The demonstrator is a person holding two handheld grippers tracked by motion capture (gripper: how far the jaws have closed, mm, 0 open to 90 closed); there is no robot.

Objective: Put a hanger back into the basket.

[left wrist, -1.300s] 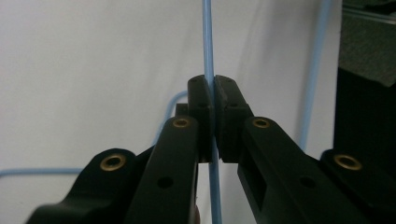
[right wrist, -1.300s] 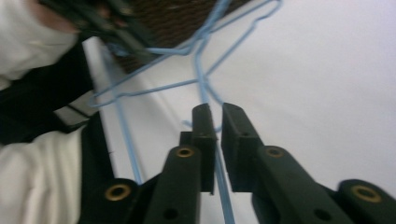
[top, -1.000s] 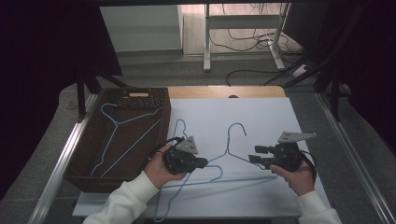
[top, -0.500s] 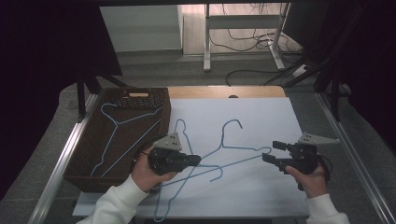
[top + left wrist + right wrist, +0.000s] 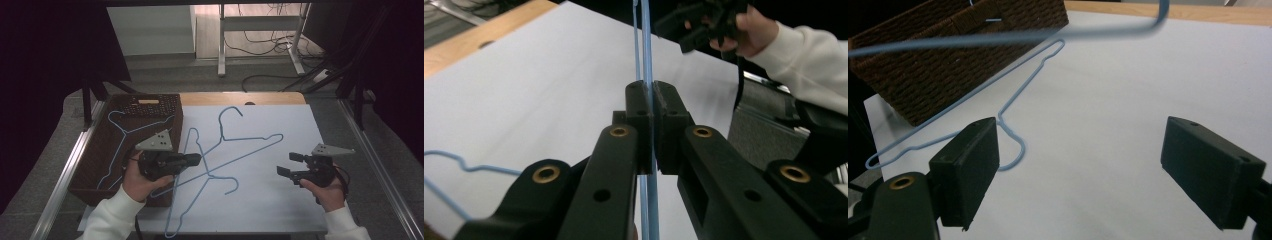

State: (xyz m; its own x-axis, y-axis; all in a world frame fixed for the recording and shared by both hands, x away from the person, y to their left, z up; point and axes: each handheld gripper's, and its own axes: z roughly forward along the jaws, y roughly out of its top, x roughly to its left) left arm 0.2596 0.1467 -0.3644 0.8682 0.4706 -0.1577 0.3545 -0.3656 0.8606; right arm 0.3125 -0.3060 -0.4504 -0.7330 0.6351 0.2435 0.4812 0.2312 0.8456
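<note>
My left gripper (image 5: 198,159) (image 5: 648,107) is shut on the wire of a blue hanger (image 5: 245,151) (image 5: 647,45) and holds it above the white table sheet (image 5: 280,205), hook pointing to the far side. A second blue hanger (image 5: 209,176) (image 5: 1013,100) lies flat on the sheet beneath it, reaching toward the front edge. A third blue hanger (image 5: 116,150) rests in the brown wicker basket (image 5: 150,100) at the left. My right gripper (image 5: 286,164) (image 5: 1098,165) stands open at the right, apart from the held hanger's tip, nothing between its jaws.
The wicker basket (image 5: 948,50) sits along the sheet's left edge, close to my left hand. A wooden strip (image 5: 270,98) borders the table's far side. Metal rails (image 5: 380,165) run along both sides. Table legs and cables (image 5: 260,40) lie on the floor beyond.
My left gripper has drawn back toward the basket with the hanger, which swung so its hook points farther back. My right gripper has moved away to the right and stands open.
</note>
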